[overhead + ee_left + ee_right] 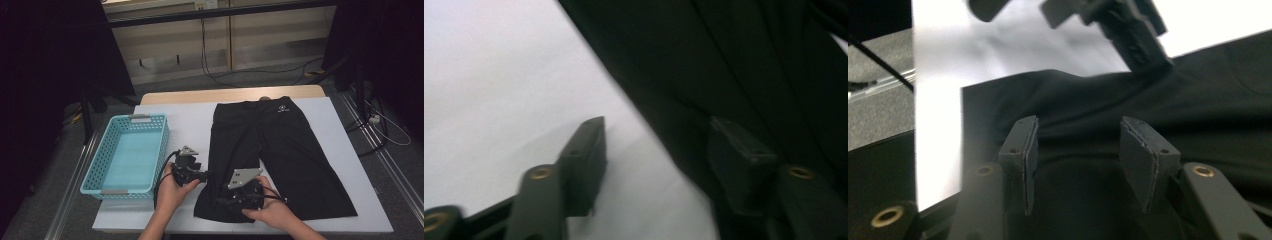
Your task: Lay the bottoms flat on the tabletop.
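Black trousers [280, 155] lie flat on white table cover [190, 125], right of teal basket [127, 152]. Left gripper [654, 150] open, straddling left leg's outer edge. Right gripper [1078, 150] open over left leg hem, gripping nothing.

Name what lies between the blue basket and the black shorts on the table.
In the high view, the left gripper lies between the basket and shorts, over white table cover.

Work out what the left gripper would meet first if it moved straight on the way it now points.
Probably the black shorts: the left gripper is open, its fingers straddling the leg's edge on the white table. Depth is unclear.
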A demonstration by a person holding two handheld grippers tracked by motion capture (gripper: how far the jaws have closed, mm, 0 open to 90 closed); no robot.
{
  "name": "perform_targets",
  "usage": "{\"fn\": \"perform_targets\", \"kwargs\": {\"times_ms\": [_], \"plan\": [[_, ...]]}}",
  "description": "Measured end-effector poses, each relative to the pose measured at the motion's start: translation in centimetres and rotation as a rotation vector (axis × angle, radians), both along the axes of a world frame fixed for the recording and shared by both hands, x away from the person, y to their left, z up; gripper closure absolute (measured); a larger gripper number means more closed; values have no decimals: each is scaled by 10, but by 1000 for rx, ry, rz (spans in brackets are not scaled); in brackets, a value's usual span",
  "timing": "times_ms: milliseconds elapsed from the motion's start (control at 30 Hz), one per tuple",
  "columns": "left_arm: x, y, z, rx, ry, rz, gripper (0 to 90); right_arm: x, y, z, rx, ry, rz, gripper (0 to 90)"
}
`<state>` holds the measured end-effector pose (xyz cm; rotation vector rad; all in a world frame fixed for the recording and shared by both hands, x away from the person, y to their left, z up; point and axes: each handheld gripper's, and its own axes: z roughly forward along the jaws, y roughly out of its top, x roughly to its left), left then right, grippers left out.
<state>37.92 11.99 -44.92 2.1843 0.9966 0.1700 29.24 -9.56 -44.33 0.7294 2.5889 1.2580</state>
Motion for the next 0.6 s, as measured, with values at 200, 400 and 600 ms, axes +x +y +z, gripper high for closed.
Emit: {"fn": "perform_targets", "kwargs": {"times_ms": [200, 400, 600], "plan": [[2, -5, -1, -1, 9, -37, 834, 7, -5, -2, 3, -7, -51, 482], [10, -2, 4, -34, -46, 1, 900, 9, 2, -2, 1, -13, -49, 464], [16, 12, 7, -76, -69, 64, 869, 7, 10, -5, -8, -11, -25, 433]]}}
